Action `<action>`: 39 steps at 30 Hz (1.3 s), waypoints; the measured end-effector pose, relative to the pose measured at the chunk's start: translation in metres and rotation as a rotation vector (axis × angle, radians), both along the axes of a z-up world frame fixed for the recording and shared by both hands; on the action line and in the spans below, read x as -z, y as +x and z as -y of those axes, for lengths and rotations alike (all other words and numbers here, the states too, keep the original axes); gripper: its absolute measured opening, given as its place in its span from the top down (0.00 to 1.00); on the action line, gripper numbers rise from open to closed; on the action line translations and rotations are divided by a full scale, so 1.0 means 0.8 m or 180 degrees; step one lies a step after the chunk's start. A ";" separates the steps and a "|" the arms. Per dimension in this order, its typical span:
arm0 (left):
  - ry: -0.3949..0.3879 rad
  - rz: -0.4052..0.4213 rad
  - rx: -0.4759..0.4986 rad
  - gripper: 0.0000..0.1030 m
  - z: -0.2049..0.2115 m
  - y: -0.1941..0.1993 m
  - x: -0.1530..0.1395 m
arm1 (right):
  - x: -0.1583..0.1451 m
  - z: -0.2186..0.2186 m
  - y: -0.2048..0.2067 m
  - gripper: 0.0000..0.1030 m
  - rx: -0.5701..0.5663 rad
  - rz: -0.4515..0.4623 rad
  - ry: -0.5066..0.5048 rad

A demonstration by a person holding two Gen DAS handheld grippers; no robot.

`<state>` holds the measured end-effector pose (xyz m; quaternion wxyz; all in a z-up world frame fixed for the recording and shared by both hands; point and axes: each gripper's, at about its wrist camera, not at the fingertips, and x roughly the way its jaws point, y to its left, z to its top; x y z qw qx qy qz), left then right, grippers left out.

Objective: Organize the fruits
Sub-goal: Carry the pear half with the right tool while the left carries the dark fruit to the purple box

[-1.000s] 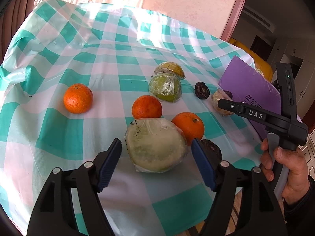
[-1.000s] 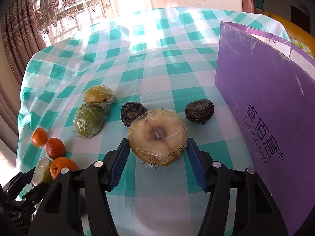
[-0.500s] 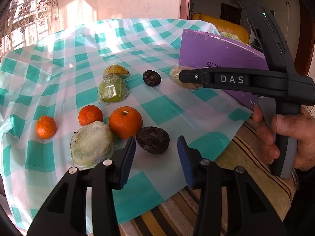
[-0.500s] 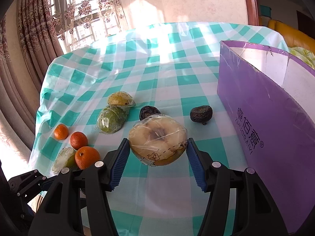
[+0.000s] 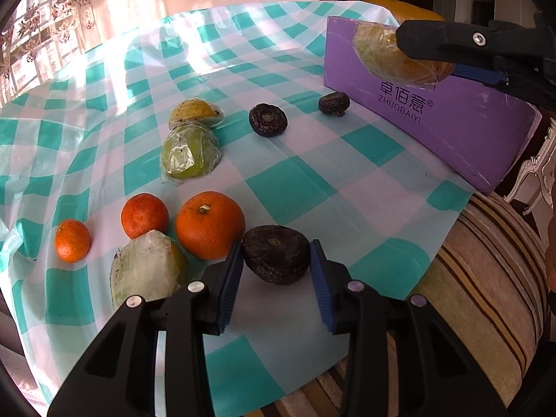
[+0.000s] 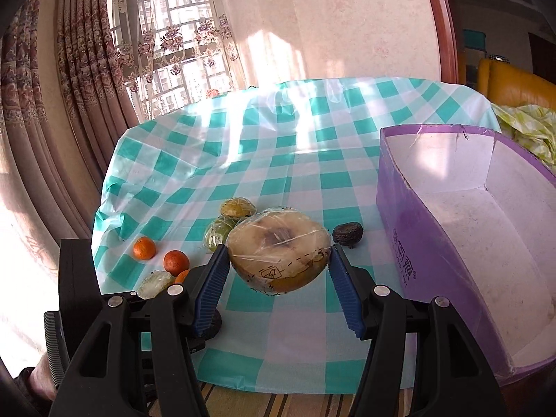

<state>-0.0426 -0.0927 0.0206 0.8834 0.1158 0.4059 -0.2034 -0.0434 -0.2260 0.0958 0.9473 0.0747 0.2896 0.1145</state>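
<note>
purple box (image 6: 462, 243) cut off at right edge

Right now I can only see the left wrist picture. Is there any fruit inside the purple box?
Observer: No. The right wrist view looks down into the purple box. It is open on top and nothing lies in it.
Operator: What is the other tool holding?
Observer: The right tool is shut on a wrapped half fruit. The cut face is pale with a brown core.
Operator: Is it over the box?
Observer: Not yet. In that view it hangs above the tablecloth, to the left of the box's wall.
</note>
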 end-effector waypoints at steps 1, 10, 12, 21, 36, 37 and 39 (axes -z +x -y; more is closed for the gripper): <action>-0.0048 0.0008 0.0013 0.62 0.000 -0.001 -0.004 | -0.005 0.005 -0.003 0.44 0.0010 0.0023 0.0027; -0.0298 0.0274 0.0029 0.62 0.017 -0.007 -0.056 | -0.035 0.047 -0.020 0.44 0.0181 0.0192 0.0190; -0.0374 0.0382 0.0038 0.62 0.022 -0.007 -0.075 | -0.038 0.057 -0.021 0.44 0.0237 0.0213 0.0210; -0.0646 0.0648 0.0299 0.62 0.084 0.008 -0.146 | -0.046 0.117 -0.025 0.44 0.0607 0.0264 0.0223; -0.0503 0.0494 0.0928 0.62 0.245 0.055 -0.165 | -0.018 0.234 0.012 0.44 0.1215 -0.0152 -0.0172; -0.0472 0.0454 0.0960 0.62 0.255 0.059 -0.161 | -0.015 0.239 0.015 0.44 0.1238 -0.0178 -0.0215; -0.0380 0.0361 0.1024 0.62 0.276 0.067 -0.151 | -0.010 0.250 0.020 0.44 0.1279 -0.0215 -0.0276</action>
